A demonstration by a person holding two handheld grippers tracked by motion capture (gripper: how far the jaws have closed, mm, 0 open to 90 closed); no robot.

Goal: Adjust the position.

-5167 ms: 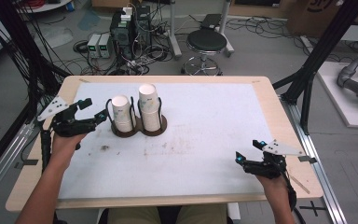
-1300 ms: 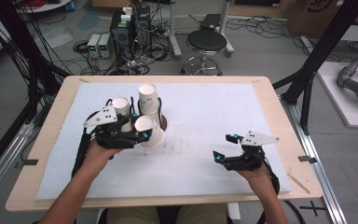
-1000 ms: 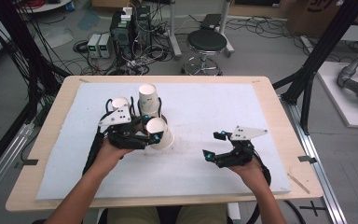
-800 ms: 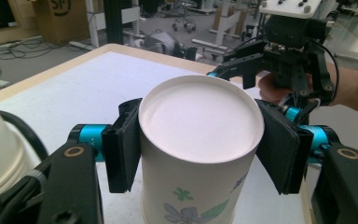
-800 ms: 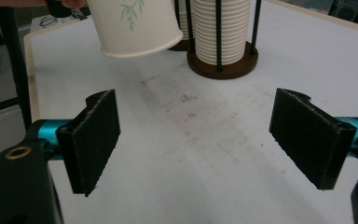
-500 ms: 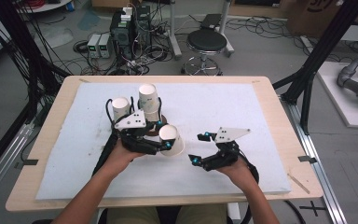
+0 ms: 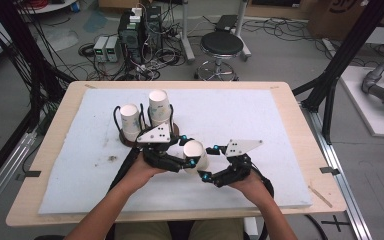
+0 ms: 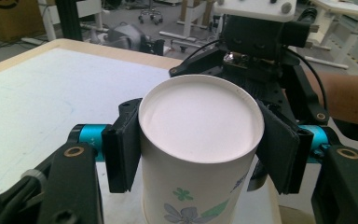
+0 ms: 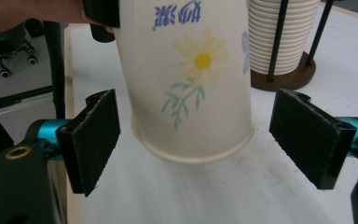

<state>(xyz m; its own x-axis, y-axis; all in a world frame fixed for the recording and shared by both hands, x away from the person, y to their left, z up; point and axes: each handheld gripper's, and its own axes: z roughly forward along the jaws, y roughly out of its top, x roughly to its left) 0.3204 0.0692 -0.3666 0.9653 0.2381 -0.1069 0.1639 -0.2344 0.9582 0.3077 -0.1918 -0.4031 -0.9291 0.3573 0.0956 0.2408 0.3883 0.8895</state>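
**Paper cup held between two claws above the white surface**

We see the left claw [image 7: 189, 161] clenched on a white paper cup [image 7: 196, 154], and its two black pads press on the cup wall from both sides just below the closed bottom. In the left gripper view the cup [image 8: 200, 140] is upside down: the flat round bottom faces the camera, and a small green and blue flower print is on the wall below it. The cup is lifted off the surface [image 7: 260, 120] and is tilted, near the middle of the front part of the white mat.

The right claw [image 7: 211, 162] is released. In the right gripper view its two pads [image 9: 93, 140] stand wide apart, one on each side of the open rim of the cup [image 9: 191, 93], and neither pad touches the cup. On this side the cup shows a yellow daisy with green leaves and some blue characters. The rim hangs a little above the mat.

Behind the claws, on the far left part of the surface, we see two stacks of cups [image 7: 145, 117] standing upside down in a dark round holder [image 7: 125, 140] with thin black rods. One stack is also in the right gripper view [image 9: 279, 32], well apart from the held cup. Both forearms of the person come in from the lower edge of the high view.
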